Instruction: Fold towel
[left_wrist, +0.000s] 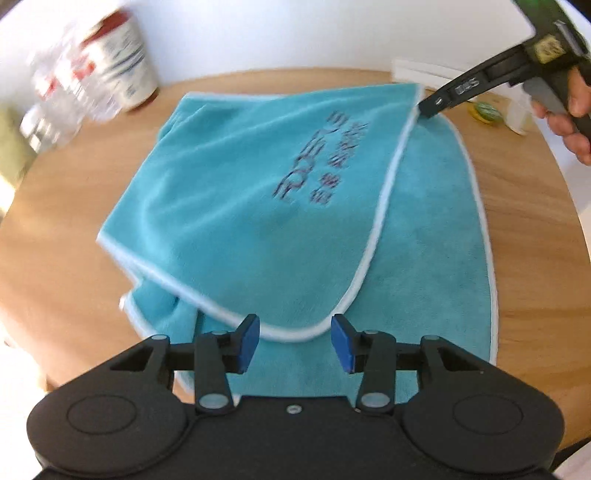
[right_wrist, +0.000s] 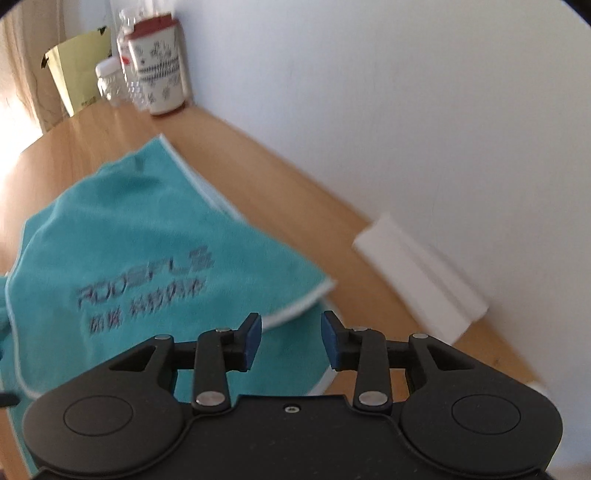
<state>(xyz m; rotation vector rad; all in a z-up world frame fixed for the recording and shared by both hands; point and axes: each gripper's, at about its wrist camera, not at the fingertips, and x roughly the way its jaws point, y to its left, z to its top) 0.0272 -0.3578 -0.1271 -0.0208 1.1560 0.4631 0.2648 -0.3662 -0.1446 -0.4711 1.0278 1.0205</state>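
2 grippers, left gripper (left_wrist: 295, 341) and right gripper (right_wrist: 291, 339), gape just above the towel (left_wrist: 258, 177).

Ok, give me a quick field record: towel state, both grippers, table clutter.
towel: teal towel with white trim, one layer folded over, lower layer showing at right, printed side up
left gripper: left gripper open, at the near folded edge, holding nothing
right gripper: right gripper open, by the far corner
surface: wooden table
clutter: patterned canister, white box by the wall
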